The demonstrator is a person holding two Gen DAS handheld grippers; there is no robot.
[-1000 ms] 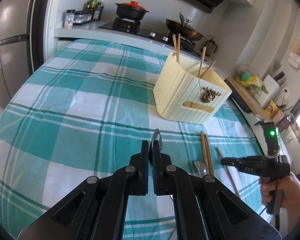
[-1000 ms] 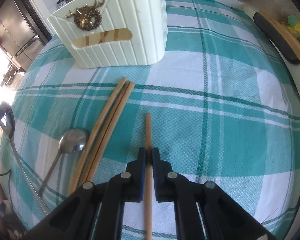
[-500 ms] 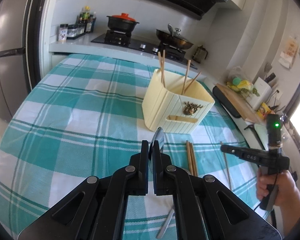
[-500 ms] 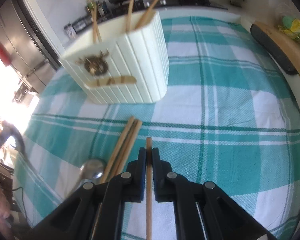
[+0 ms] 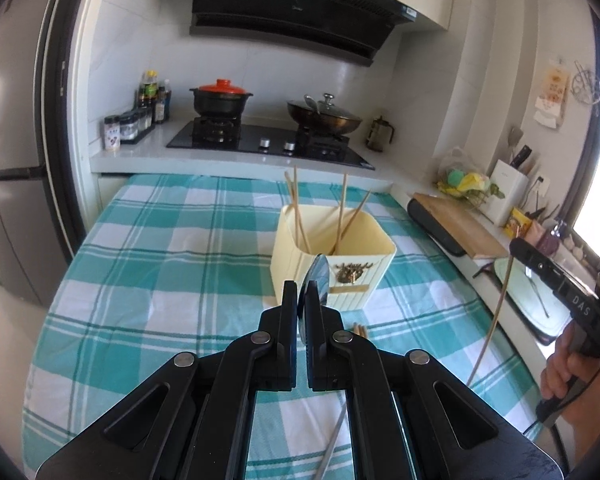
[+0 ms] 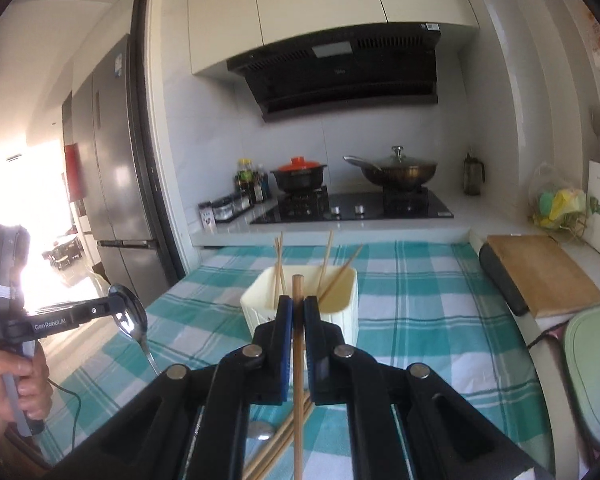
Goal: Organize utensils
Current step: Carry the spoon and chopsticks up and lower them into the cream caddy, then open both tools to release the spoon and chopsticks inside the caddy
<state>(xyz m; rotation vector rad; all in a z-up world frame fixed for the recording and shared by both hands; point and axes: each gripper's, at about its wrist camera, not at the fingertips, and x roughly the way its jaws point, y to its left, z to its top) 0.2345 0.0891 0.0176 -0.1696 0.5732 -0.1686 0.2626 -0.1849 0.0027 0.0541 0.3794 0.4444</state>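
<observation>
A cream ribbed utensil holder (image 5: pixel 332 258) with several chopsticks standing in it sits on the teal checked tablecloth (image 5: pixel 160 264); it also shows in the right wrist view (image 6: pixel 304 304). My left gripper (image 5: pixel 300 300) is shut on a metal spoon (image 5: pixel 319 276), lifted above the table, bowl up; the spoon shows in the right wrist view (image 6: pixel 130 318). My right gripper (image 6: pixel 298 308) is shut on a wooden chopstick (image 6: pixel 298 360), held upright and raised; it shows in the left wrist view (image 5: pixel 496 312). Loose chopsticks (image 6: pixel 276 444) and another spoon (image 6: pixel 260 430) lie on the cloth below.
A hob with a red-lidded pot (image 5: pixel 221 100) and a wok (image 5: pixel 324 116) stands beyond the table. A wooden cutting board (image 5: pixel 456 228) lies on the counter at the right. A fridge (image 5: pixel 8 160) stands at the left.
Both grippers have risen and tilted up from the table, lifting the spoon and the chopstick. The holder now sits lower and farther in both views.
</observation>
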